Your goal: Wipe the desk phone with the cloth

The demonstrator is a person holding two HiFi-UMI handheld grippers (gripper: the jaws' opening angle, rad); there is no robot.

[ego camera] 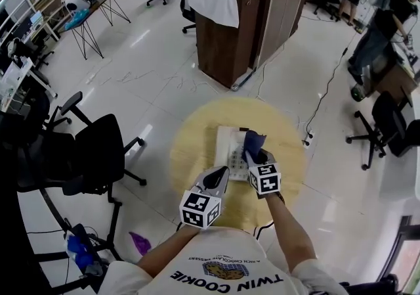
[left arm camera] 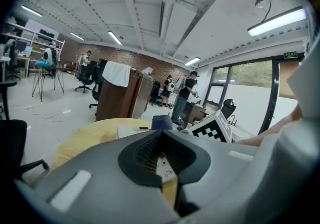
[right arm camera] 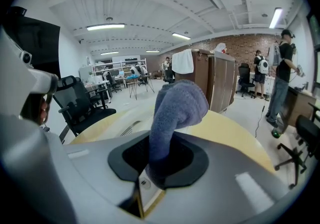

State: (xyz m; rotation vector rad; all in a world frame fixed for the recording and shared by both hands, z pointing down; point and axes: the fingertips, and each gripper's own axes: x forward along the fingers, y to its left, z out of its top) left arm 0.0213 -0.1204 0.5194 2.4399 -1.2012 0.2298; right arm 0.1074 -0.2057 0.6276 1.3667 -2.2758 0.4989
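The white desk phone (ego camera: pixel 230 148) lies in the middle of a round wooden table (ego camera: pixel 197 129). My right gripper (ego camera: pixel 256 157) is over the phone's right side, shut on a blue-grey cloth (ego camera: pixel 252 141). In the right gripper view the cloth (right arm camera: pixel 177 111) stands up out of the jaws in a bunch, with the phone's speaker grille (right arm camera: pixel 128 128) just left of it. My left gripper (ego camera: pixel 219 174) is at the phone's near edge, jaws shut and holding nothing. In the left gripper view phone keys (left arm camera: pixel 163 166) show under the jaws, with the cloth (left arm camera: pixel 161 121) beyond.
A black office chair (ego camera: pixel 98 149) stands left of the table. A brown cabinet (ego camera: pixel 230 31) with a white towel draped over it is beyond. A power strip (ego camera: pixel 307 137) and its cable lie on the floor to the right. People stand at the far right.
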